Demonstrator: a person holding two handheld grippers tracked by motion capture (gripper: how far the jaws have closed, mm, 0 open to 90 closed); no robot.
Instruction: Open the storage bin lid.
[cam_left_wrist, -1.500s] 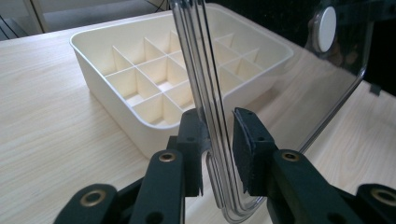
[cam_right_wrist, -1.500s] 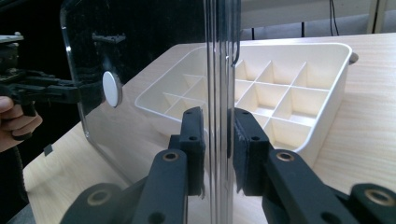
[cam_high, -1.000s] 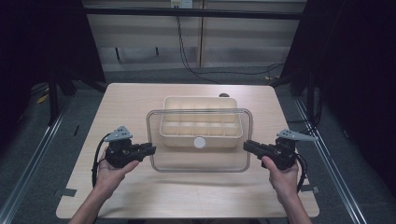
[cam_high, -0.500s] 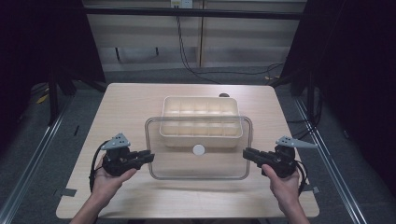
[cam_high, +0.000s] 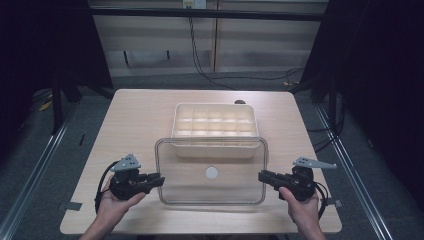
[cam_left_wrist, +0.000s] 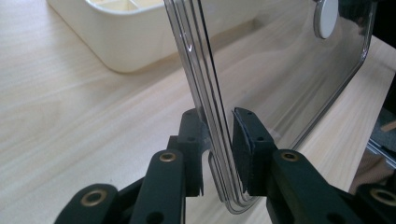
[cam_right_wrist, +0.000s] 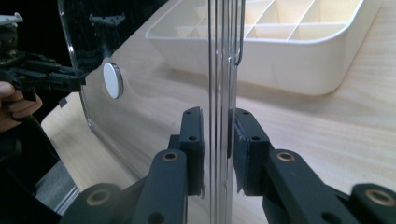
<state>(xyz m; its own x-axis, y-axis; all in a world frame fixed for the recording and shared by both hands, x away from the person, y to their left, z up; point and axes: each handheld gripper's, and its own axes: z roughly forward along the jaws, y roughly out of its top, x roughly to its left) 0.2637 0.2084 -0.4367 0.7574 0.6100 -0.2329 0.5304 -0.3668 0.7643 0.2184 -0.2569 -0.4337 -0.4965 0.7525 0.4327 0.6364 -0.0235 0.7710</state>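
Holding clear lid (cam_high: 211, 172) at lower centre of high view, you grip it by both short edges. Left gripper (cam_high: 159, 180): jaws clamped on lid's left rim. Right gripper (cam_high: 262, 176): jaws clamped on right rim. Cream compartment tray (cam_high: 215, 129): centre frame, just behind lid, on wooden table (cam_high: 135, 120).

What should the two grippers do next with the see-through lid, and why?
Probably lower it a little further onto the table. The clear lid is held at both side edges, by the left hand-held gripper and the right hand-held gripper, in front of the cream divided box, whose compartments lie open.
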